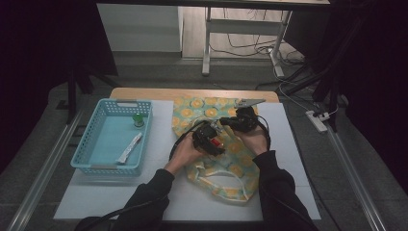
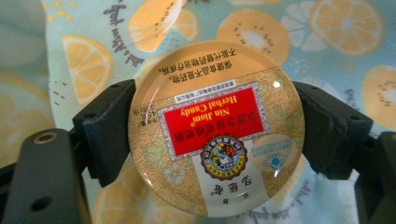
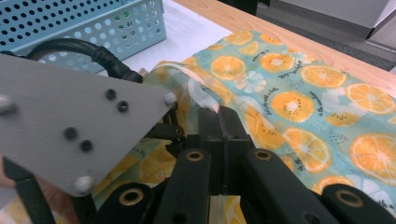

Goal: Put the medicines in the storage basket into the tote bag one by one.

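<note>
A candy tin point(image 2: 215, 128) is gripped edgewise by the left gripper point(image 2: 215, 135) over the bag point(image 1: 226, 159). The bag's strap point(image 3: 205, 100) is pinched by the right gripper point(image 3: 223, 122), apparently to hold the mouth open. A basket point(image 1: 111, 137) stands beyond.

My left gripper's view has the round tin point(image 2: 215, 128) upside down: its red label reads "Nin Jiom Herbal Candy", with Chinese lines above. The fruit-print bag point(image 2: 327, 28) carries small cursive lettering I can't read.

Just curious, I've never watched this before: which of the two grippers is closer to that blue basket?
The left gripper. It is over the fruit-print bag, just right of the basket; the right gripper is farther right.
</note>
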`<move>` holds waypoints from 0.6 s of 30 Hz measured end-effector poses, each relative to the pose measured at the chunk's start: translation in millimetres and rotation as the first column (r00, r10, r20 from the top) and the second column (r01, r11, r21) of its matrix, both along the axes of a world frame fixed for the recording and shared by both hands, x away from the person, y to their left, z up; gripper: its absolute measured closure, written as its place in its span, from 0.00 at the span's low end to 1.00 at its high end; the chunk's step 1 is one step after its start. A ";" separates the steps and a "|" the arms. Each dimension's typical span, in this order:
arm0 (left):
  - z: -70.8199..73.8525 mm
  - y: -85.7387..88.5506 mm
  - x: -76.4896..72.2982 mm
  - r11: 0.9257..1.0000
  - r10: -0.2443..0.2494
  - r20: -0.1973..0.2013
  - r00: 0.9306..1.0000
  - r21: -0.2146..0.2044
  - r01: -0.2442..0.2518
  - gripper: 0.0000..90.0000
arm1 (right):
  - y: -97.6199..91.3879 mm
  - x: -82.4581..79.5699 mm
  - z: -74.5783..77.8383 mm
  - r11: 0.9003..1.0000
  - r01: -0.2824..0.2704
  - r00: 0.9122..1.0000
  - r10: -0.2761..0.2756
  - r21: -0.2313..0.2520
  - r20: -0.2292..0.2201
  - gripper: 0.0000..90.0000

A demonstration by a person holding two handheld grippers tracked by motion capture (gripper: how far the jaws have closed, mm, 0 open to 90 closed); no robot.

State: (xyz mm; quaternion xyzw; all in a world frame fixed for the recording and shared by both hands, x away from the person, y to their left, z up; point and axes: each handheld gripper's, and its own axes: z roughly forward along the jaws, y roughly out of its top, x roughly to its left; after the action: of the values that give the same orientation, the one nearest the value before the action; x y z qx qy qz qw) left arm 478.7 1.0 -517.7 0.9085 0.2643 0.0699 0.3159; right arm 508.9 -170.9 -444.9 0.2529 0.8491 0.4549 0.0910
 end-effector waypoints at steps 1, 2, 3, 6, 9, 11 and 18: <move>-1.5 -0.3 0.7 1.000 0.003 -0.002 1.000 0.001 -0.003 0.22 | 0.0 0.2 -0.4 1.000 0.000 1.000 0.000 0.000 -0.002 1.00; -2.6 -0.5 1.2 1.000 0.005 -0.002 1.000 0.001 -0.005 0.22 | 0.1 0.4 -0.7 1.000 0.001 1.000 -0.001 -0.001 -0.002 1.00; -3.4 -0.7 1.7 1.000 0.008 -0.005 1.000 -0.002 -0.008 0.22 | 0.2 0.5 -1.0 1.000 0.002 1.000 -0.002 -0.001 -0.002 1.00; -5.3 -2.3 2.1 1.000 0.011 -0.010 1.000 -0.006 -0.011 0.22 | 0.7 0.4 -1.5 1.000 0.001 1.000 -0.001 -0.004 -0.002 1.00; -6.2 -4.0 1.0 1.000 0.020 -0.006 1.000 0.008 -0.020 0.21 | 1.0 0.1 -1.2 1.000 -0.001 1.000 0.001 -0.003 -0.001 1.00; -5.5 -3.3 0.4 1.000 0.020 -0.004 1.000 -0.003 -0.020 0.19 | 1.0 -0.1 -1.0 1.000 -0.001 1.000 0.001 0.000 0.001 1.00; 4.7 2.0 -1.3 0.998 0.025 -0.007 1.000 -0.059 -0.026 0.09 | 0.9 -0.8 0.4 1.000 -0.005 1.000 0.005 0.004 0.005 1.00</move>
State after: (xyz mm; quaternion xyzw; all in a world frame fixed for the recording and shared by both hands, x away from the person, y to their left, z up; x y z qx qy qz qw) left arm 477.4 2.9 -513.0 0.8956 0.2789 0.0631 0.3408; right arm 508.1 -170.0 -444.5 0.2498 0.8486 0.4574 0.0913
